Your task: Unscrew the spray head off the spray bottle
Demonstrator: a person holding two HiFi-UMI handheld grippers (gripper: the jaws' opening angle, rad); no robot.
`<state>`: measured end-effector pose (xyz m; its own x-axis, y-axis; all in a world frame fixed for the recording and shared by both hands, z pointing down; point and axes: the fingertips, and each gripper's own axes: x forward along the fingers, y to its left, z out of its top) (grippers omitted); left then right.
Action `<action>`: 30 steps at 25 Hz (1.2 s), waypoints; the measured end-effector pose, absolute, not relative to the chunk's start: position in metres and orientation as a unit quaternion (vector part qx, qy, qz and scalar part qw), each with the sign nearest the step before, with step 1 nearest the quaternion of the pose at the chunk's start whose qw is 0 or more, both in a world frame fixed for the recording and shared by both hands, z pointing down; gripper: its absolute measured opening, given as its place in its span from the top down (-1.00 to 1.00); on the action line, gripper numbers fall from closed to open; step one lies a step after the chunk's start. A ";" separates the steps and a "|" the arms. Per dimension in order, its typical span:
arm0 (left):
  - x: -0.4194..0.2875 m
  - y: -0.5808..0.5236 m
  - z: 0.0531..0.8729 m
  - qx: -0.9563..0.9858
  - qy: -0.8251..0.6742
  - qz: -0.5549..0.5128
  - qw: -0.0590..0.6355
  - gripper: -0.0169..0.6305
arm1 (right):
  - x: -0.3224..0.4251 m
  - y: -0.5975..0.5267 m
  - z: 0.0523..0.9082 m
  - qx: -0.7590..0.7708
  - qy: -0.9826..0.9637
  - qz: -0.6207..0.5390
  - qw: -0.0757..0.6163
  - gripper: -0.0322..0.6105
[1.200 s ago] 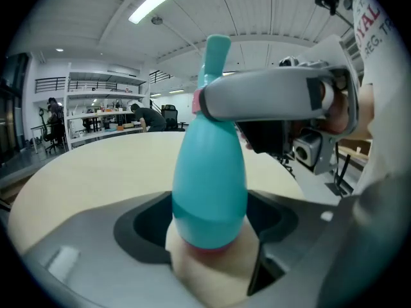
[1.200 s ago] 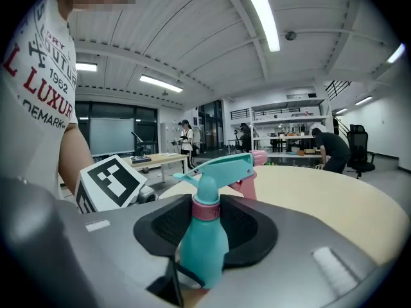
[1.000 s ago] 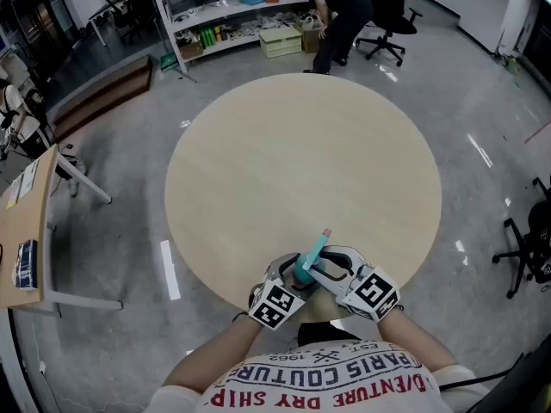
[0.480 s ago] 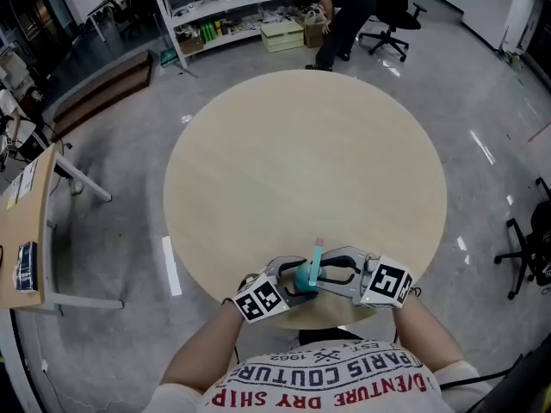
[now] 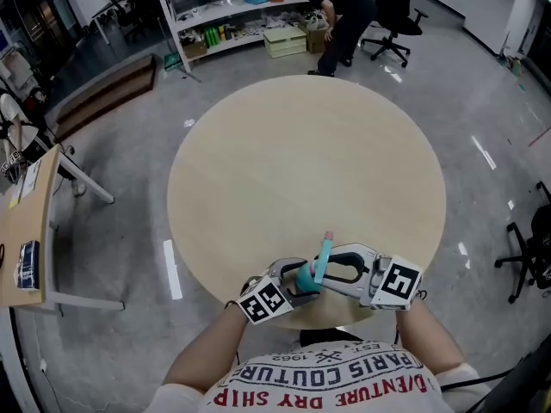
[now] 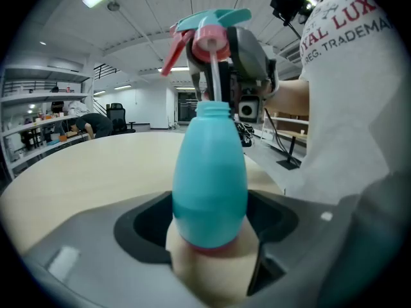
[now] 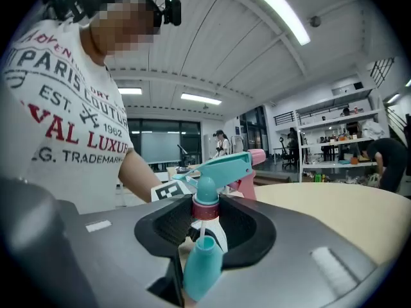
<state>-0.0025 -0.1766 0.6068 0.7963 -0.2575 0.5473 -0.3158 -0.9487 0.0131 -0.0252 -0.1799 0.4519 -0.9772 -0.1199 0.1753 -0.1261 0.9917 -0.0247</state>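
The left tongs (image 6: pixel 209 239) are clenched on the lower body of the teal spray bottle (image 6: pixel 209 172), which is seated on a beige pad between the jaws. The right tongs (image 7: pixel 205 222) are clenched on the spray head (image 7: pixel 221 167) at its dark pink collar (image 7: pixel 206 211). The head is shown parted from the bottle: the collar stands above the open neck, and the white dip tube (image 6: pixel 217 82) is seen bridging the gap and entering the neck. A pink trigger (image 6: pixel 172 53) is carried under the teal top of the head.

In the head view the two tongs are brought together from either side, just in front of the person's chest. Bottle and head are held between them over the near edge of the round, pale wood worktop (image 5: pixel 301 162), the head end leaning away from the person. Whether the bottle's base touches the worktop cannot be told.

Beyond the worktop, on the grey floor (image 5: pixel 482 101), shelving (image 5: pixel 224 11) loaded with small items is seen at the far side. A person in dark clothes (image 5: pixel 340 11) is bent over beside it, with an office chair (image 5: pixel 392 15) to the right. A side desk (image 5: pixel 30 231) stands at the left edge.
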 end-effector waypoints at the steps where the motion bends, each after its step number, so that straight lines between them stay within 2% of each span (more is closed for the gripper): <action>1: -0.002 -0.177 0.606 0.946 -0.156 0.279 0.052 -0.14 | -0.023 -0.179 0.441 0.066 -0.995 0.018 0.075 0.50; 8: -0.005 -0.173 0.607 0.938 -0.189 0.283 0.067 -0.14 | 0.003 -0.174 0.367 0.119 -0.992 0.002 0.052 0.50; 13: -0.010 -0.173 0.609 0.935 -0.194 0.289 0.070 -0.14 | 0.033 -0.190 0.353 0.174 -0.981 0.029 0.075 0.50; 17: -0.011 -0.174 0.608 0.934 -0.210 0.278 0.074 -0.14 | 0.051 -0.217 0.438 0.233 -0.944 0.128 0.193 0.50; 21: -0.007 -0.172 0.609 0.935 -0.214 0.274 0.072 -0.14 | 0.064 -0.243 0.528 0.283 -0.898 0.190 0.277 0.50; 30: -0.006 -0.179 0.605 0.942 -0.212 0.245 0.089 -0.14 | 0.049 -0.286 0.625 0.323 -0.835 0.296 0.332 0.49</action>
